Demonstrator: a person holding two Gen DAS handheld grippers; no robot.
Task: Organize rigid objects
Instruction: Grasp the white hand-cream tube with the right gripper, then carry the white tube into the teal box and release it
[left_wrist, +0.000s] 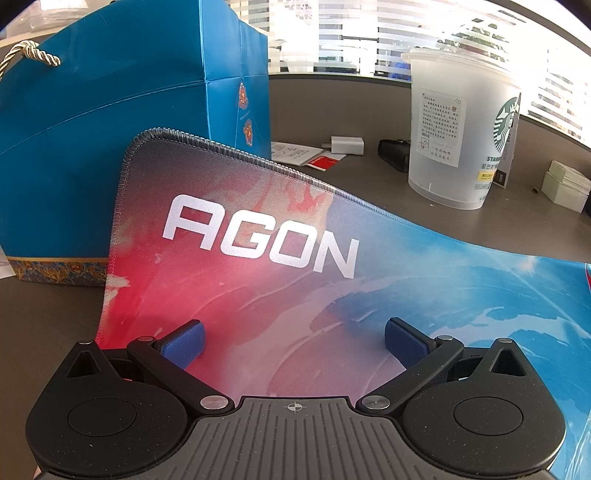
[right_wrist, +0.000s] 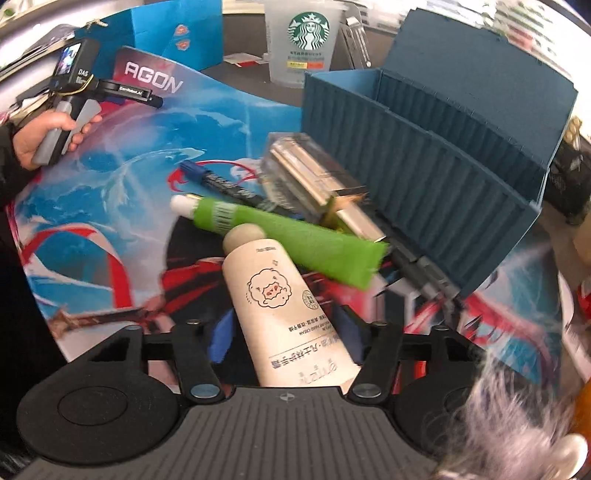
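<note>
Smooth cream tube (right_wrist: 280, 295) lies between blue-padded fingers (right_wrist: 221, 339) on printed mat (right_wrist: 110, 206).

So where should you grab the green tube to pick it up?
Grip the green tube around its round middle, coming from above with a finger on each long side. It lies slanted across the pile, its flat crimped end beside the blue organizer box, and the cream hand cream tube crowds its near side.

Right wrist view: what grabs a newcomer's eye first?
The cream hand-cream tube in the centre foreground, lying between the fingers of the right hand-held gripper. Just behind it a bright green tube lies slantwise on the colourful AGON mat. To the upper right stands a ribbed dark-blue organizer box.
</note>
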